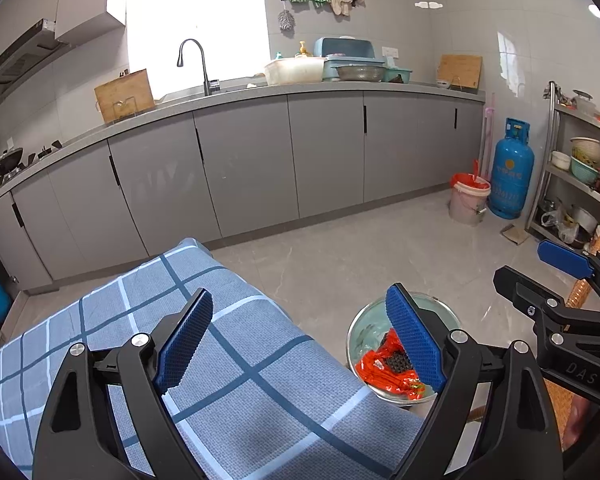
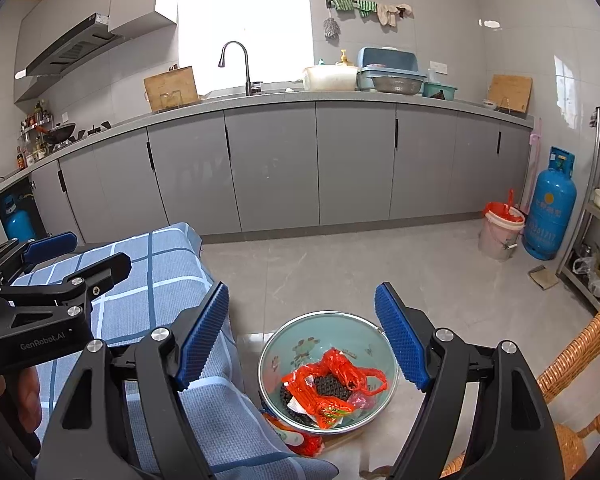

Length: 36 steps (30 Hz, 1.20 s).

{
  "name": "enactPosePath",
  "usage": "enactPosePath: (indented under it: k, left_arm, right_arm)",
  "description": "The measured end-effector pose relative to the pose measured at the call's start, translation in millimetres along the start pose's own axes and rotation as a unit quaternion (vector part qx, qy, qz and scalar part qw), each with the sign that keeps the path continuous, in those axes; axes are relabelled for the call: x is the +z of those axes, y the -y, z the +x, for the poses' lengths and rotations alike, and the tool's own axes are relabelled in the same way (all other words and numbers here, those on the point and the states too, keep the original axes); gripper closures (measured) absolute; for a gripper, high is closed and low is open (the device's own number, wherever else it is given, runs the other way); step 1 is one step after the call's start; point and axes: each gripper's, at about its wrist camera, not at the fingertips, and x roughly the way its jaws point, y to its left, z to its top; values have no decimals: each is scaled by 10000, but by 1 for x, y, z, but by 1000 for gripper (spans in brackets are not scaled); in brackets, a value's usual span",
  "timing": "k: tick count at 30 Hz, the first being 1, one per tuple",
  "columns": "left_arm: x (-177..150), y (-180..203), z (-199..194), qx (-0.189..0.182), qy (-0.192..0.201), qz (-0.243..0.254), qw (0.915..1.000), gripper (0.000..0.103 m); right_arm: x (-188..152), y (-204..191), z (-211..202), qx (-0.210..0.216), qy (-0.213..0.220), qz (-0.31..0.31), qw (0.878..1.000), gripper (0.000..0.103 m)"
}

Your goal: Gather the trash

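Observation:
A round metal bowl (image 2: 275, 360) with a pale green inside sits low beside the cloth-covered table; it also shows in the left wrist view (image 1: 364, 332). It holds red plastic wrappers (image 2: 332, 384) and a dark mesh scrap (image 2: 332, 387); the wrappers also show in the left wrist view (image 1: 384, 372). More red trash (image 2: 300, 438) lies under the bowl's near edge. My left gripper (image 1: 300, 340) is open and empty above the blue checked tablecloth (image 1: 235, 376). My right gripper (image 2: 300, 340) is open and empty above the bowl.
Grey kitchen cabinets (image 2: 275, 168) run along the back. A pink bucket with a red bag (image 2: 500, 232) and a blue gas cylinder (image 2: 550, 208) stand at right. A wicker chair (image 2: 580, 356) is near right. A metal shelf rack (image 1: 580, 176) lines the right wall.

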Motion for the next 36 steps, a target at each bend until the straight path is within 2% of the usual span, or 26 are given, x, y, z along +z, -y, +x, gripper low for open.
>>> enactPosePath:
  k: [11, 14, 36]
  left_arm:
    - [1, 2, -2, 14, 104, 83, 9999, 7]
    - [2, 1, -1, 47, 103, 78, 9999, 5]
    - [1, 11, 2, 236, 103, 329, 9991, 4]
  right_arm:
    - [-1, 2, -1, -57, 38, 22, 10000, 27]
    - [-1, 0, -3, -86, 82, 26, 9999, 21]
    - [1, -2, -5, -75, 159, 29, 9998, 20]
